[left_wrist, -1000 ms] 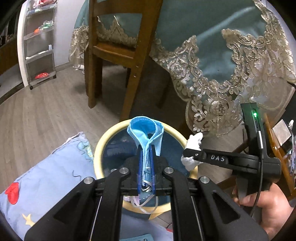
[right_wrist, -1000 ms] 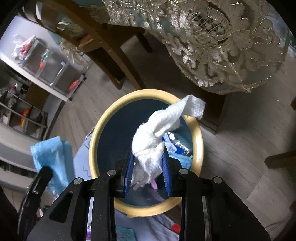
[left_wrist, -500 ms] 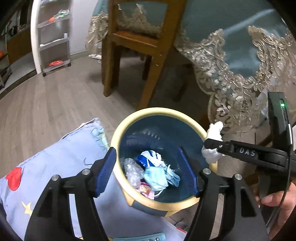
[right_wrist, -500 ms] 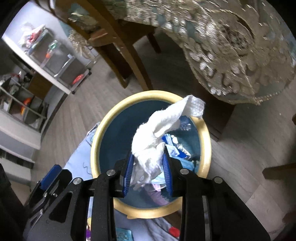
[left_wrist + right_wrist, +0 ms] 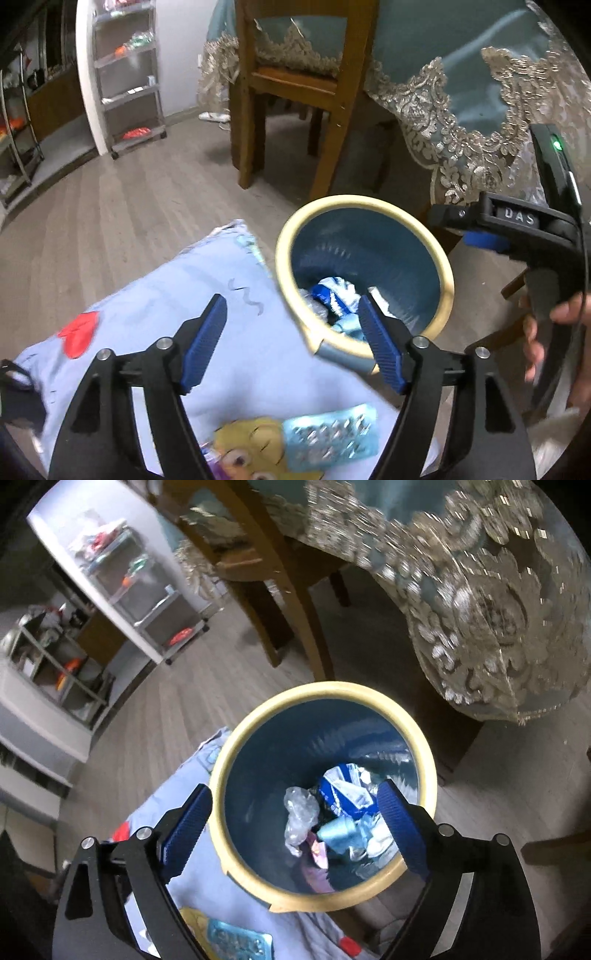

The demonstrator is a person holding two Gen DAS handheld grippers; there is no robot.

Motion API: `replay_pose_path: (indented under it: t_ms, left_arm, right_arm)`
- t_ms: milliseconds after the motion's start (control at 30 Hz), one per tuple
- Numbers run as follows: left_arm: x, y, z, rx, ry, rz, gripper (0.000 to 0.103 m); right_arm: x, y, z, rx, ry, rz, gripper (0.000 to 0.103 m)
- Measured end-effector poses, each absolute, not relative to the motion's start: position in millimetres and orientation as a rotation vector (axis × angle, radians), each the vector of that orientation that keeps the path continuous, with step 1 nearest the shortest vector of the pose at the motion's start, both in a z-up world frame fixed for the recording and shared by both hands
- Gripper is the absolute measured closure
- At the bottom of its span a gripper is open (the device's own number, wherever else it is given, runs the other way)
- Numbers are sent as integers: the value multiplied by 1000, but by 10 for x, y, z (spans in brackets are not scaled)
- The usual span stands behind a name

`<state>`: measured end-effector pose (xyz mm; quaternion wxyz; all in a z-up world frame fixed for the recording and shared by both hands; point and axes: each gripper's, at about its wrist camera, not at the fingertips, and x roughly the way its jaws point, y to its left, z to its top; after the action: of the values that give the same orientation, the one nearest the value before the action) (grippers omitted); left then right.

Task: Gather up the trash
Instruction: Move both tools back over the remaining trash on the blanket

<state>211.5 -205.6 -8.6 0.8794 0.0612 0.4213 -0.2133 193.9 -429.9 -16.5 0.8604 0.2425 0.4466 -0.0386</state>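
Left wrist view first: the left tongs (image 5: 291, 336) have just been opening and now stand wide with nothing between the pads. They hang over the light blue blanket (image 5: 155, 306) right beside the trash bin (image 5: 445, 273), which sits there so a drop is a short swing away. A blister pack (image 5: 332, 435) lies on the blanket near the bottom edge, probably next to go. The right tongs (image 5: 476, 229) show at the side, a hand (image 5: 554, 325) on the handle.

Right wrist view: the right tongs (image 5: 295, 827) have just been opening too, spread wide and empty, straight above the trash bin (image 5: 236, 760), so anything released falls inside. Wrappers and a blue mask (image 5: 336, 830) pile at the bottom.
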Motion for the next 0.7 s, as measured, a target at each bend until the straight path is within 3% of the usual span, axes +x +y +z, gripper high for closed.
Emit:
replay_pose_path:
  t_ms: [433, 700]
  left_arm:
    - [1202, -1061, 476, 179, 808, -303, 24]
    - [652, -549, 525, 191, 807, -230, 23]
  right_arm:
    - [1436, -3560, 340, 301, 857, 15, 9]
    - [1021, -3030, 538, 190, 790, 115, 7]
